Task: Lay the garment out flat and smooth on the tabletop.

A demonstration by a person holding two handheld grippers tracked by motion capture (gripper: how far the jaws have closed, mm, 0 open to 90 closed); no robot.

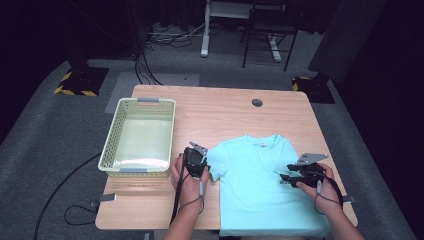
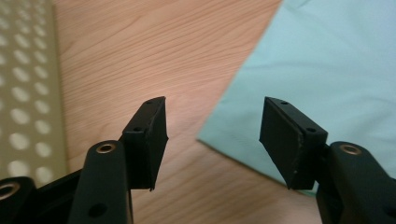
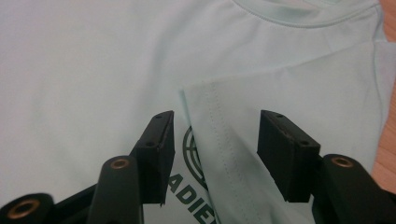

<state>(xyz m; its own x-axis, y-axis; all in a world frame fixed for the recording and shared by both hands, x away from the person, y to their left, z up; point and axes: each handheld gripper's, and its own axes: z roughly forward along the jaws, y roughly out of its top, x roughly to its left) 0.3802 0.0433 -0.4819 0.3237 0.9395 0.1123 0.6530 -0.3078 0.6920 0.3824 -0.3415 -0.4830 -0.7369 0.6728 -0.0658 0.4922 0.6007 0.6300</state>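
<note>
1. One pale green basket (image 1: 139,135) standing on the table (image 1: 220,107) just left of the shirt (image 1: 260,185), apart from it, with its perforated wall showing at the left edge of the left tongs view.
2. One dark round hole (image 1: 257,102) in the table beyond the shirt's collar; nothing lying between tongs and cloth.
3. One shirt, one basket, two tongs, two hands.
4. Shirt: light turquoise, short-sleeved, spread flat on the table's right half, collar away from the person, hem at the near edge. Right sleeve folded in over the chest, partly covering a dark round print with letters (image 3: 198,196).
5. Left tongs (image 1: 196,161) at the shirt's left sleeve, half open; sleeve corner (image 2: 261,140) lying under the gap between the jaws, pads not pressing it.
6. Right tongs (image 1: 287,176) over the shirt's right side, half open above the folded sleeve (image 3: 289,93), gripping nothing.
</note>
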